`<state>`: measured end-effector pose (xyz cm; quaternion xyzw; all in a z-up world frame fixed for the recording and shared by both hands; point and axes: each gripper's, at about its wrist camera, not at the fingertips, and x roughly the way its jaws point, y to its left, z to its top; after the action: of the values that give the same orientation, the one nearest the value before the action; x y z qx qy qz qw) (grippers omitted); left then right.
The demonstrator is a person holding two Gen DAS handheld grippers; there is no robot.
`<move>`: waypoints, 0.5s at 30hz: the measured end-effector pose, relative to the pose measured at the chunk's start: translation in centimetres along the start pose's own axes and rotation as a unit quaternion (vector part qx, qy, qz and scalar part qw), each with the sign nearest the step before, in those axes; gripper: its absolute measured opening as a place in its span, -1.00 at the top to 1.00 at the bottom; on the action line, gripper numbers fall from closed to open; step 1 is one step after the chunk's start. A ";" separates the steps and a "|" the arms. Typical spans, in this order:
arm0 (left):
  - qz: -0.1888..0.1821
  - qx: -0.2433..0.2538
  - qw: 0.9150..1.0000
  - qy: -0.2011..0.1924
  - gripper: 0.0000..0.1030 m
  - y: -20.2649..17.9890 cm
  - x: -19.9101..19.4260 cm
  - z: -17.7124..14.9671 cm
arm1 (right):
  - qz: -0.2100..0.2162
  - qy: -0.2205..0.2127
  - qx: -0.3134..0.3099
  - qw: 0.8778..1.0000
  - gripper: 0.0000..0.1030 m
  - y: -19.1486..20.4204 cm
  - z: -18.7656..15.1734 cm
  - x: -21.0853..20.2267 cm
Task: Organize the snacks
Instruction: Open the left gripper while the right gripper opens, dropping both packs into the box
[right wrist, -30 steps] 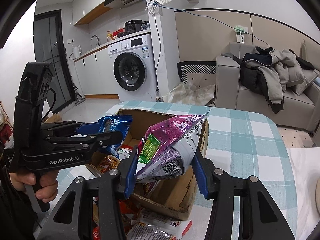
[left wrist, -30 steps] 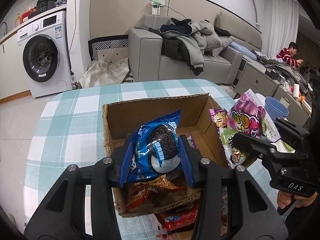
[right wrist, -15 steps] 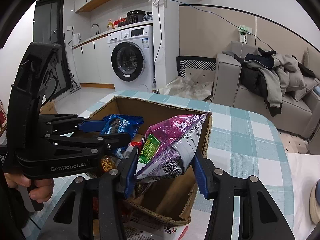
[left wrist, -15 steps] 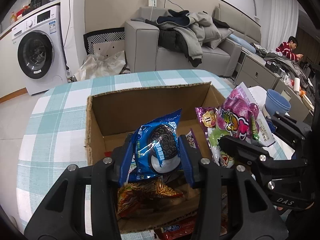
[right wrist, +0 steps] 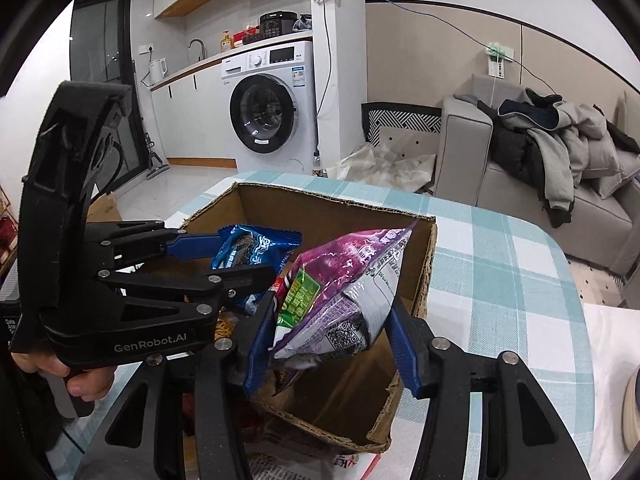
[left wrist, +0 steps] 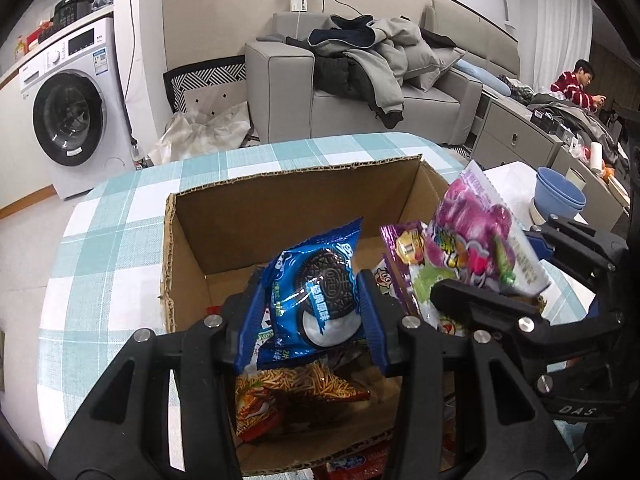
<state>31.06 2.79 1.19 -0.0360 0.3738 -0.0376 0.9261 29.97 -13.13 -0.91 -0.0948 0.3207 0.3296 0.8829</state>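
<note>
Cardboard walls of an open box on a teal checked table are your landmark. Above the box's near half, your left gripper is clamped on a blue Oreo packet, blue pads pressed against both its sides. Over the box's right wall, your right gripper has a purple snack bag between its jaws, and those jaws are opening; the pads look to be touching the bag still, though only lightly. Inside the box, below the Oreo packet, lies an orange noodle-snack packet. More packets lie on the table against the box's near wall.

The risk is on your right side. The purple bag hangs across the box's right rim, not clearly inside it, so as the jaws widen it may tip outward onto the table. The two grippers also sit close together above the box and could knock each other.
</note>
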 end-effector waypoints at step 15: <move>0.001 -0.043 0.998 -0.035 -0.98 1.2 -8.7 -2.1 | -0.026 -0.036 0.049 0.998 -0.99 -0.9 -2.5 -8.6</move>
<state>23.34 4.76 5.56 -0.0763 0.3420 -0.0194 0.9364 24.29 -19.24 2.52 -0.0480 0.3019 0.2939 0.9056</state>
